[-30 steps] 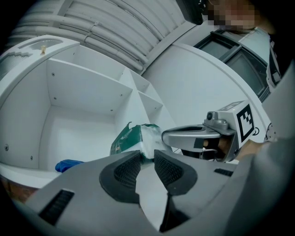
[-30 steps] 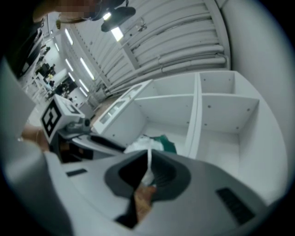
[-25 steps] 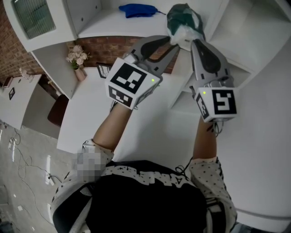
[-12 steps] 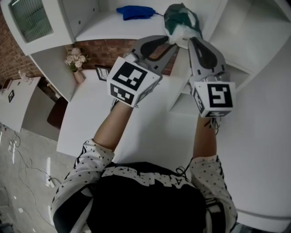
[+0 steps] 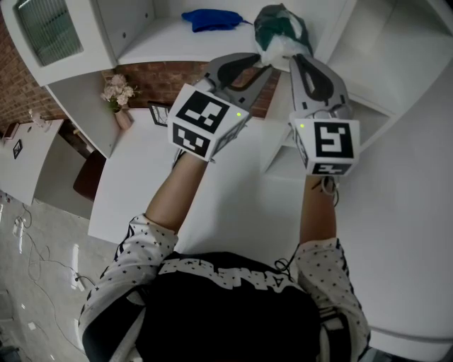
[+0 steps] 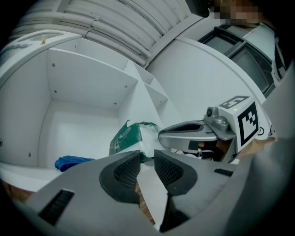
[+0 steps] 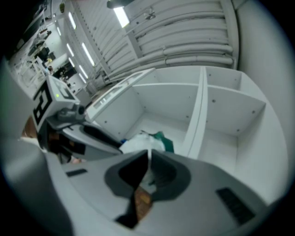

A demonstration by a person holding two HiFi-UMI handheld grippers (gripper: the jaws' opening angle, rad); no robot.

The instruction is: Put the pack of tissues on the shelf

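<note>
The pack of tissues (image 5: pixel 278 28), green with a white end, lies on the white shelf (image 5: pixel 163 39) near its front edge. Both grippers reach up to its white end. My right gripper (image 5: pixel 292 58) is shut on a thin fold of the pack's white wrapper, which shows between its pads in the right gripper view (image 7: pixel 148 154). My left gripper (image 5: pixel 263 62) stands beside it, open a little, with nothing between its pads (image 6: pixel 146 154). The pack (image 6: pixel 131 140) lies just beyond the left jaws, and I cannot tell whether they touch it.
A blue cloth (image 5: pixel 211 17) lies on the same shelf, left of the pack. An upright divider (image 7: pixel 196 120) closes the compartment on the right. Below are a white table (image 5: pixel 233 198) and a small vase of flowers (image 5: pixel 119 92) against the brick wall.
Both grippers have moved slightly up and forward. The pack has shifted a little further onto the shelf.
</note>
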